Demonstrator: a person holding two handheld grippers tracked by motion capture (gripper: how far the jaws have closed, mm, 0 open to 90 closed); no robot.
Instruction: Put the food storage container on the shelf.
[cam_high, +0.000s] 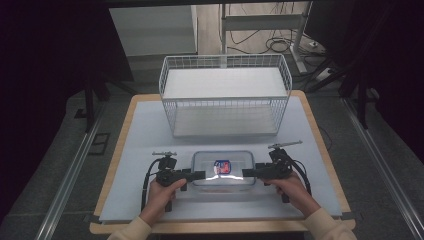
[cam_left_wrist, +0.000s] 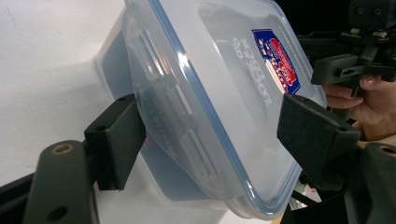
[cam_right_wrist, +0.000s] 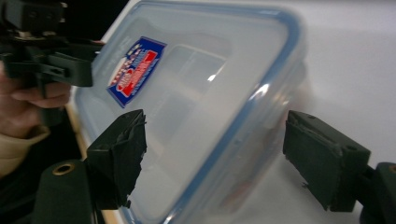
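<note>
Clearly we had the lidded plastic container (cam_high: 223, 170) on the white mat (cam_high: 140, 130), at 6 o'clock from the wire basket (cam_high: 225, 95), with one gripper at each short end. Our left gripper (cam_high: 199, 175) at 9 o'clock and right gripper (cam_high: 248, 173) at 3 o'clock both straddled the rim, jaws spread, pinching nothing yet. We judged it best to close both evenly on the rim before lifting level.
</note>
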